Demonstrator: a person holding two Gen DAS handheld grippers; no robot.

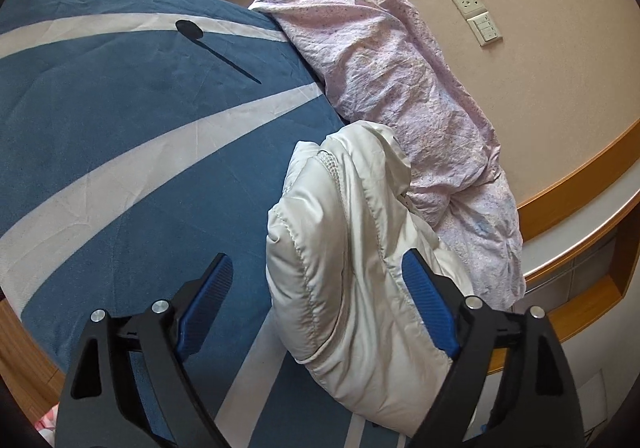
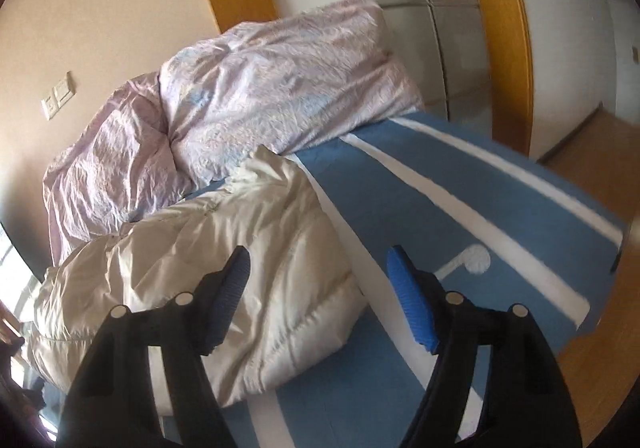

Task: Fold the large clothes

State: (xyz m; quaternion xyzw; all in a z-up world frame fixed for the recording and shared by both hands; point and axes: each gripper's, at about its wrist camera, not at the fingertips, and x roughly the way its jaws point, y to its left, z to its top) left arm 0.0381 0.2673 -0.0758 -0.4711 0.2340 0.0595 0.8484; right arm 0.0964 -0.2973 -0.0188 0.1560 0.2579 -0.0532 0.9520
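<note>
A white puffy jacket [image 1: 340, 232] lies as a folded bundle on the blue bed sheet with white stripes [image 1: 120, 107]. In the left wrist view my left gripper [image 1: 318, 260] is open just above it. Its right blue pad sits over the jacket's right side, and its left pad hangs over bare sheet. In the right wrist view the same jacket [image 2: 192, 248] fills the lower left. My right gripper [image 2: 319, 254] is open over the jacket's right edge, one finger above the jacket, the other above the sheet [image 2: 420, 207]. Neither gripper holds anything.
A crumpled lilac duvet [image 1: 392, 87] [image 2: 280, 87] is heaped behind the jacket against the beige wall, which carries a socket [image 1: 466, 1] and a switch. A wooden ledge [image 1: 580, 175] runs along the bed's side. Wooden floor [image 2: 592, 151] and a wood-framed door lie to the right.
</note>
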